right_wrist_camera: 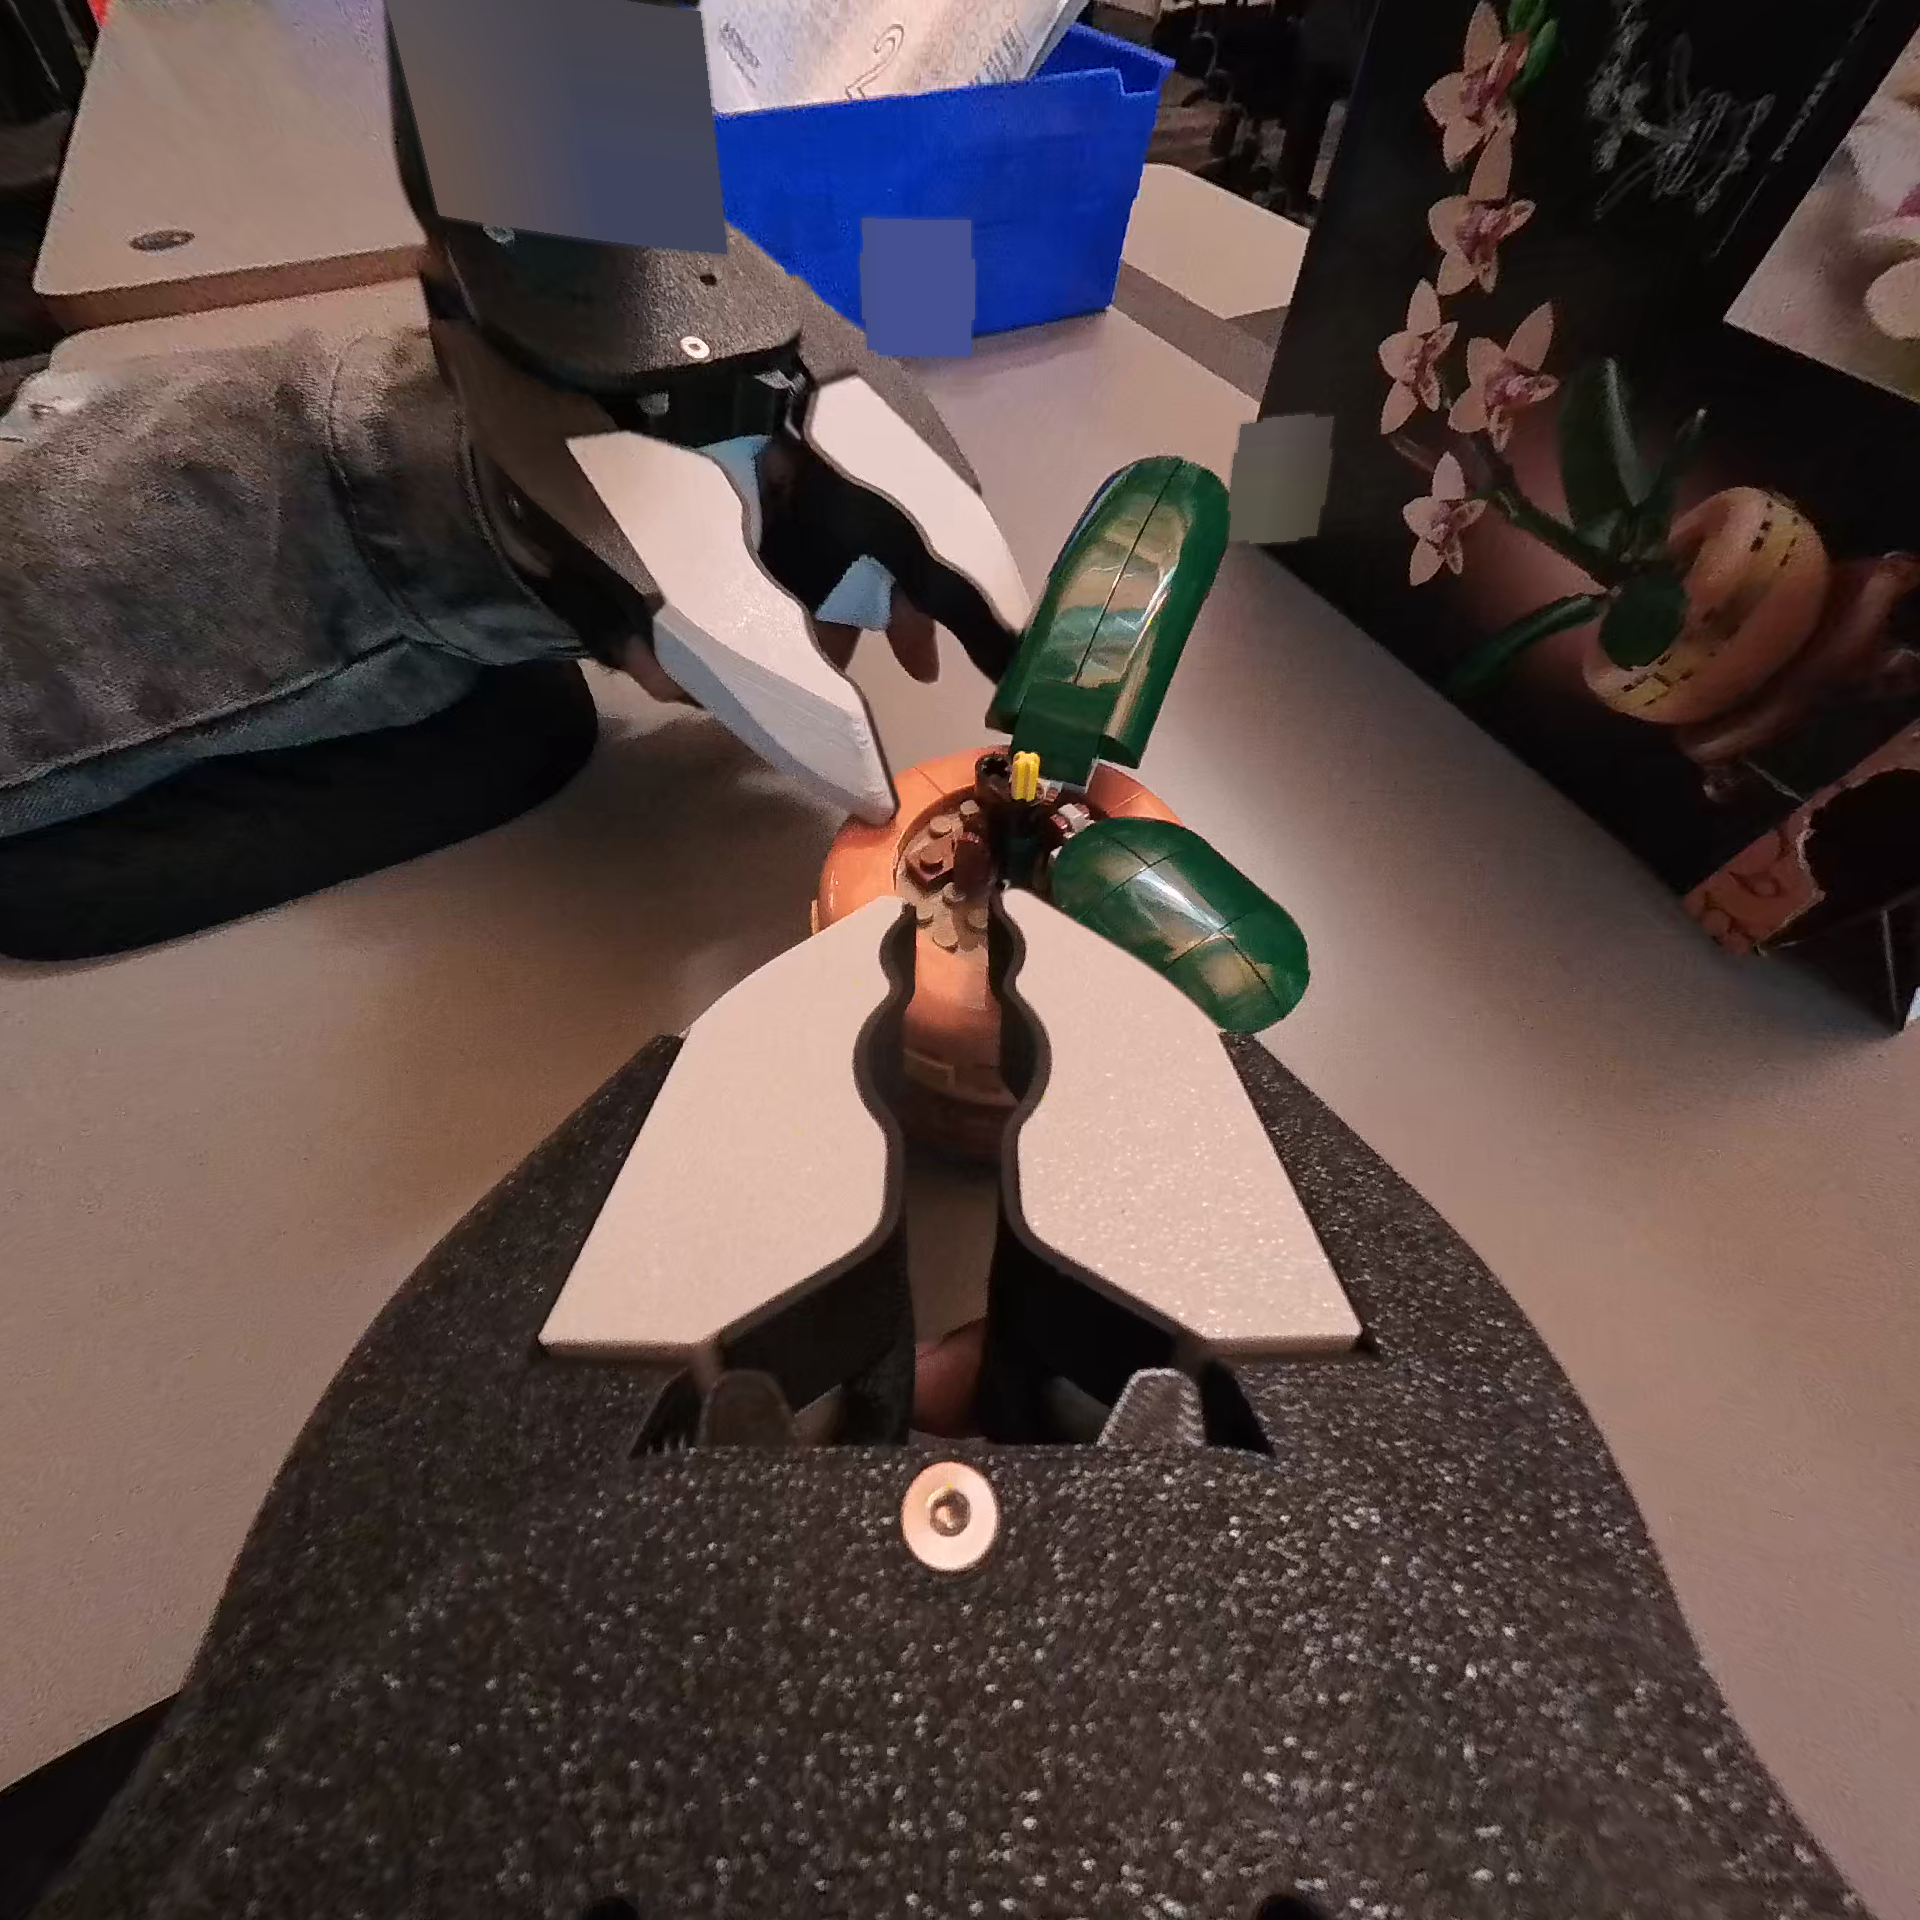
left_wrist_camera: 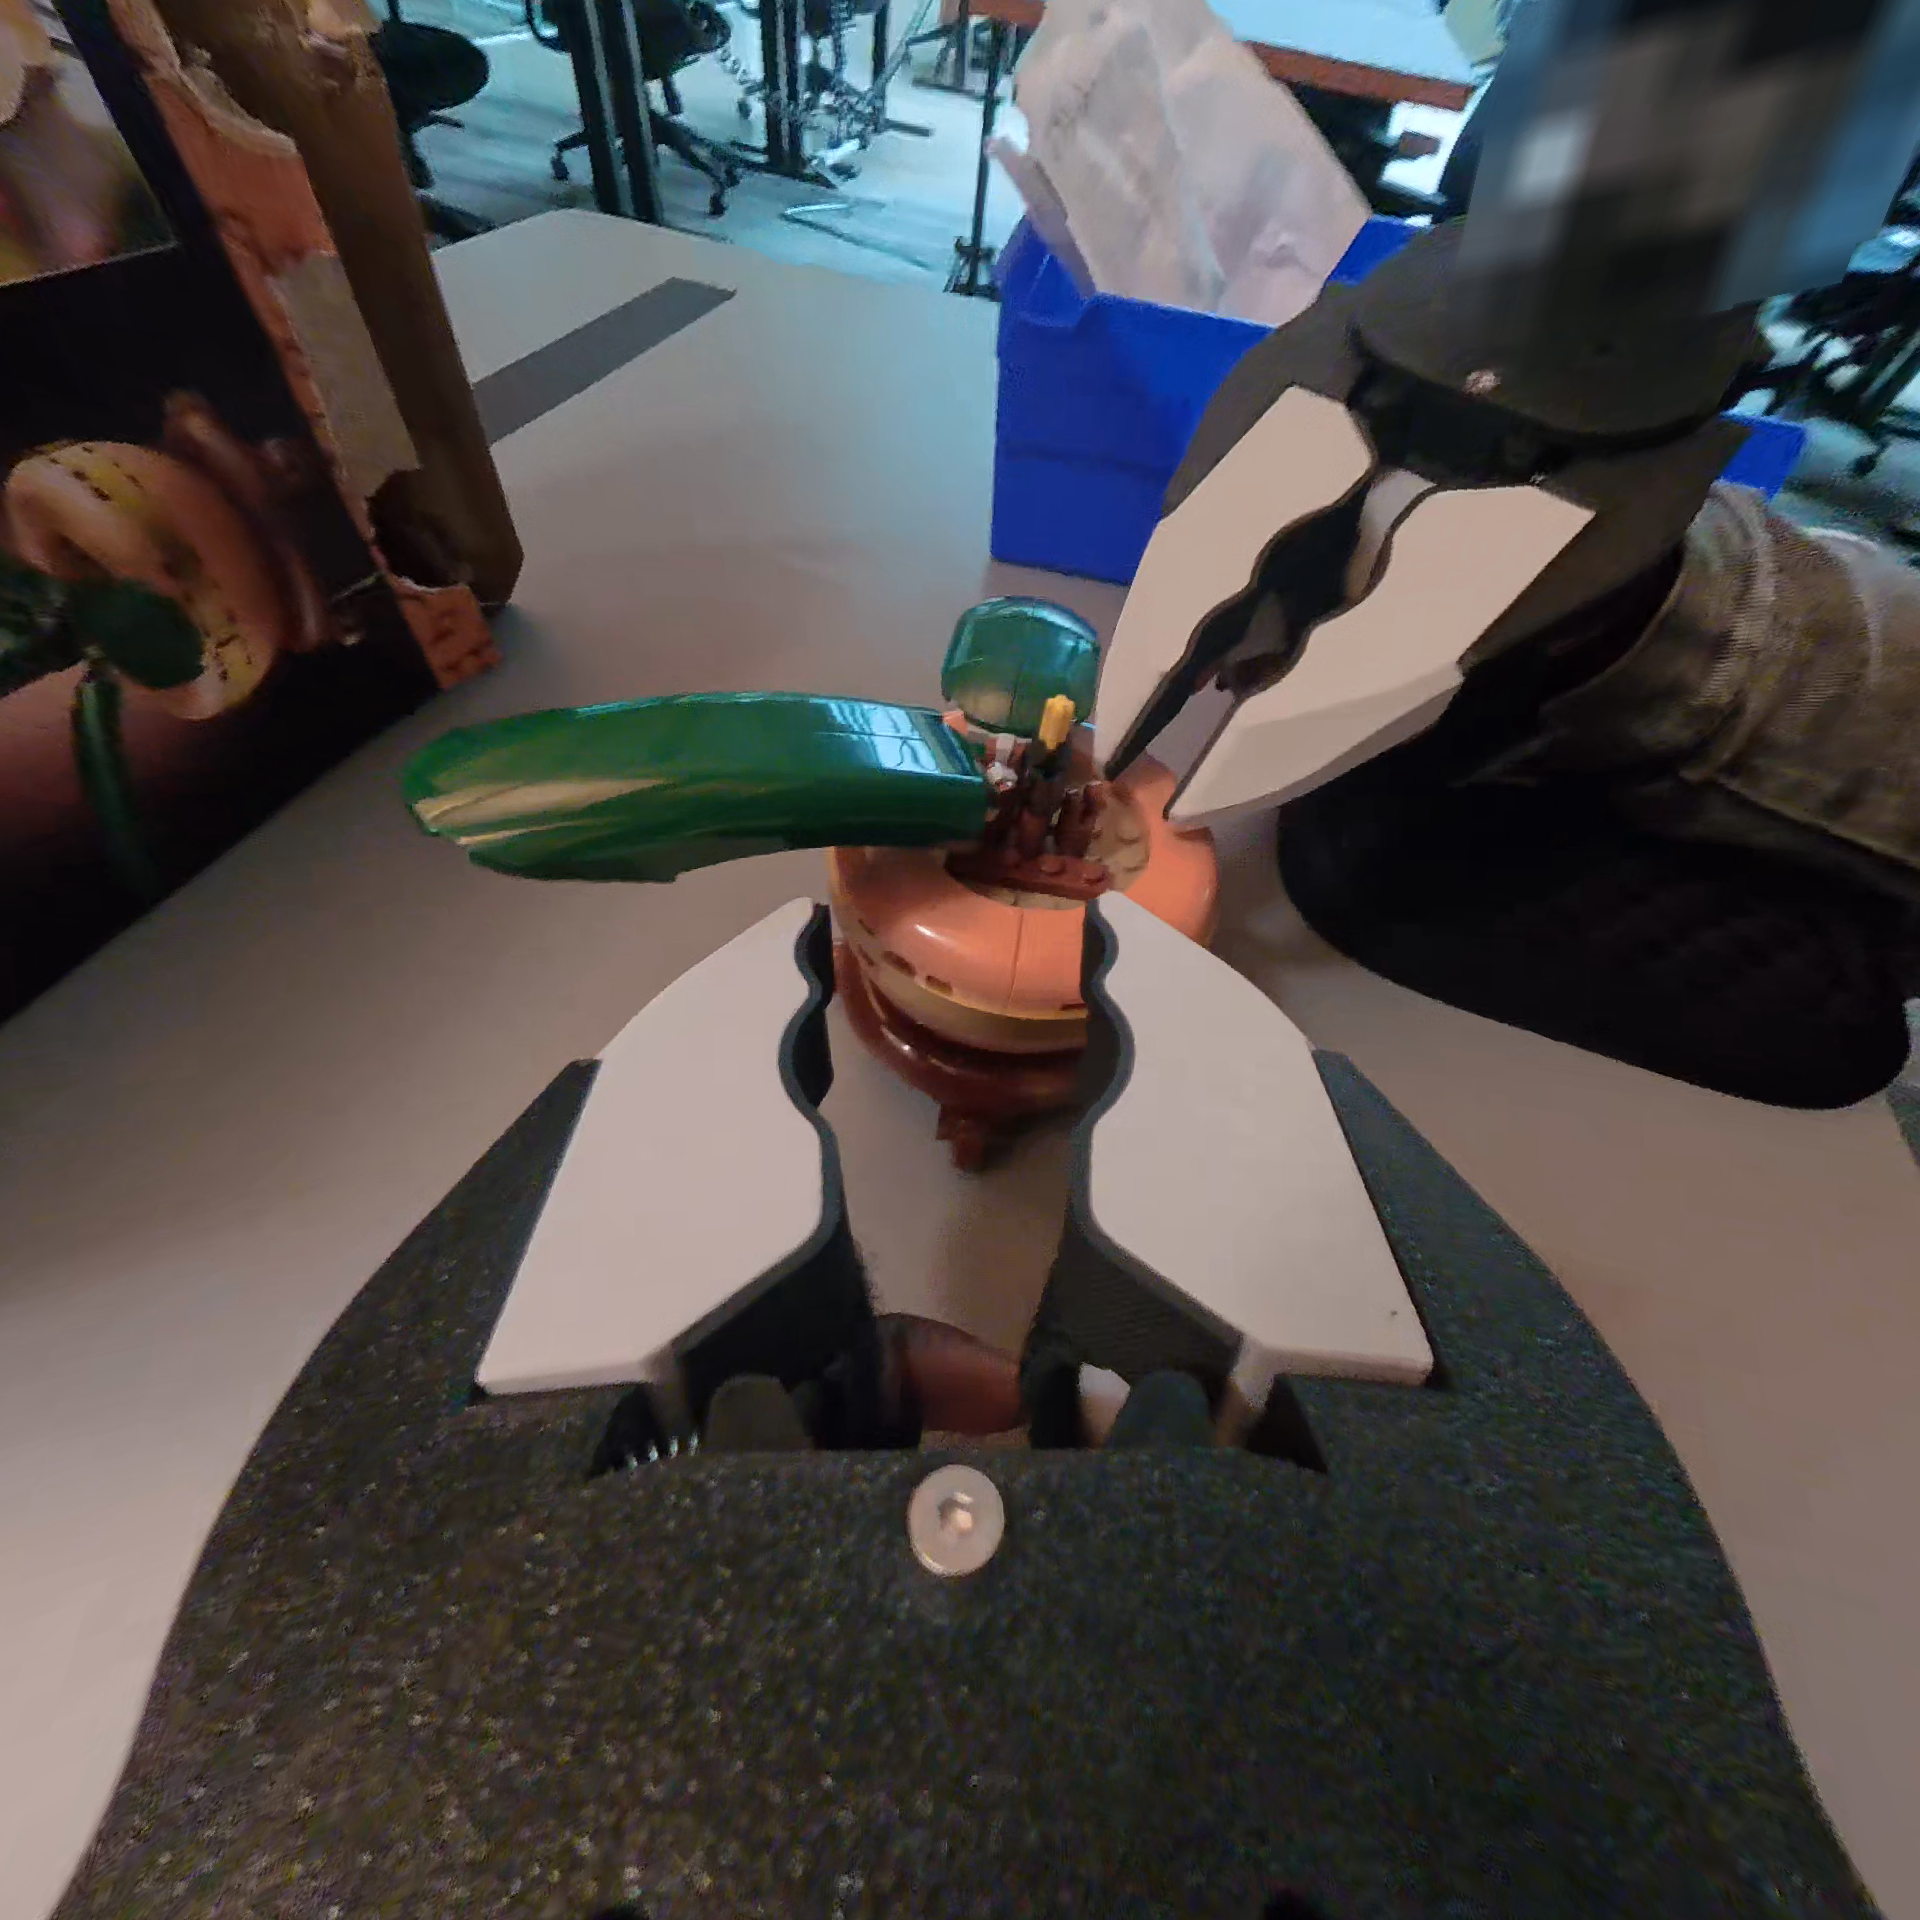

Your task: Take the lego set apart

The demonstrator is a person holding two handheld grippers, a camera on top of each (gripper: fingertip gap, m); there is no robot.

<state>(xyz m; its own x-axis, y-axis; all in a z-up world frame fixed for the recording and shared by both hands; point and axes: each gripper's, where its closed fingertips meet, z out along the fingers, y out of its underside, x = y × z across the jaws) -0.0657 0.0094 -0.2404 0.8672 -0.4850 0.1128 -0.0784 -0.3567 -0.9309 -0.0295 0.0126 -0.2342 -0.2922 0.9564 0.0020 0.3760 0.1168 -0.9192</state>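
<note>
The lego set is a terracotta pot point(left_wrist_camera: 935, 945) on a dark brown base point(left_wrist_camera: 977, 1081), standing on the grey table. A long green leaf point(left_wrist_camera: 675, 779), a short green leaf point(left_wrist_camera: 1023, 655) and a yellow peg point(left_wrist_camera: 1055, 719) rise from its brown studded top. My left gripper point(left_wrist_camera: 956, 920) is shut on the pot, one finger on each side. My right gripper point(right_wrist_camera: 953, 902) is nearly closed, its tips pinching the studded top at the rim of the pot point(right_wrist_camera: 847, 883), beside the short leaf point(right_wrist_camera: 1179, 925). The right gripper also shows in the left wrist view point(left_wrist_camera: 1148, 795).
The dark lego box point(right_wrist_camera: 1610, 468) stands upright beside the pot, torn at one corner. A blue bin point(right_wrist_camera: 935, 156) with paper bags sits behind the pot. A person's grey sleeve point(right_wrist_camera: 208, 540) rests on a black pad point(right_wrist_camera: 260, 831). Tip to tip, the grippers are about 5 cm apart.
</note>
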